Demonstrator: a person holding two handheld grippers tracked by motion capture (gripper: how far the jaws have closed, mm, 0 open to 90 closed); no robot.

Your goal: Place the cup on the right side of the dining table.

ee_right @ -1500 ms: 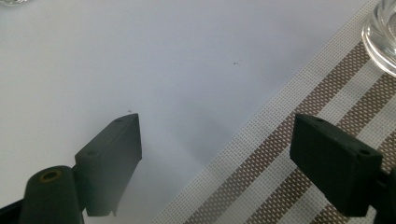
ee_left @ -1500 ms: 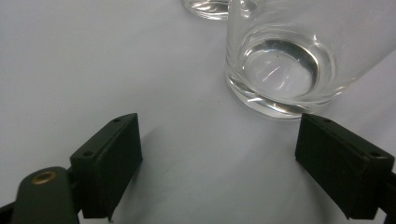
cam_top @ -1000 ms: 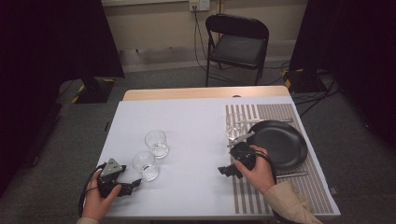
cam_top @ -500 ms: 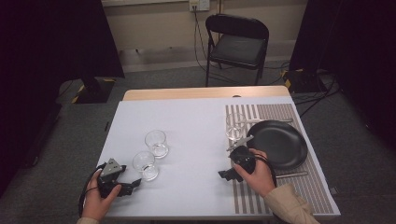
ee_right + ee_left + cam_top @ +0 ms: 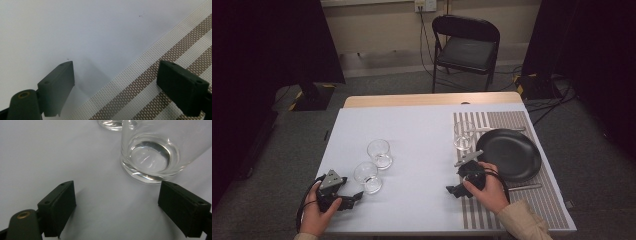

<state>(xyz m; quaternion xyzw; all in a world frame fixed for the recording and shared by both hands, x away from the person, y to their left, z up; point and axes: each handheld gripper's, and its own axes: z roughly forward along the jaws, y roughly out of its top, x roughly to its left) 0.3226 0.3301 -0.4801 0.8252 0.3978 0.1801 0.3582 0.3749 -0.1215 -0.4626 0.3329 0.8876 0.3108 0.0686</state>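
Note:
Near the table's front left corner a hand holds my left gripper (image 5: 353, 199) open, pointing right at a clear empty glass (image 5: 367, 177). In the left gripper view that glass (image 5: 150, 152) stands just beyond the spread gripper (image 5: 117, 192), nearer the right jaw and not touching it. A second glass (image 5: 379, 153) stands behind it, its base (image 5: 110, 123) showing at the top edge. My right gripper (image 5: 454, 190) is open and low over the left edge of the striped placemat (image 5: 492, 215). Between its spread jaws (image 5: 116, 72) lie only white table and the placemat's edge (image 5: 155, 82).
A black plate (image 5: 512, 154) lies on the placemat, with a third glass (image 5: 463, 135) at its back left. Cutlery lies behind the plate (image 5: 494, 129) and in front of it (image 5: 526, 186). A folding chair (image 5: 467, 47) stands beyond the table's far edge.
The right hand and its gripper have drawn back a little from the plate toward the table's front edge. The left gripper and the glasses have stayed put.

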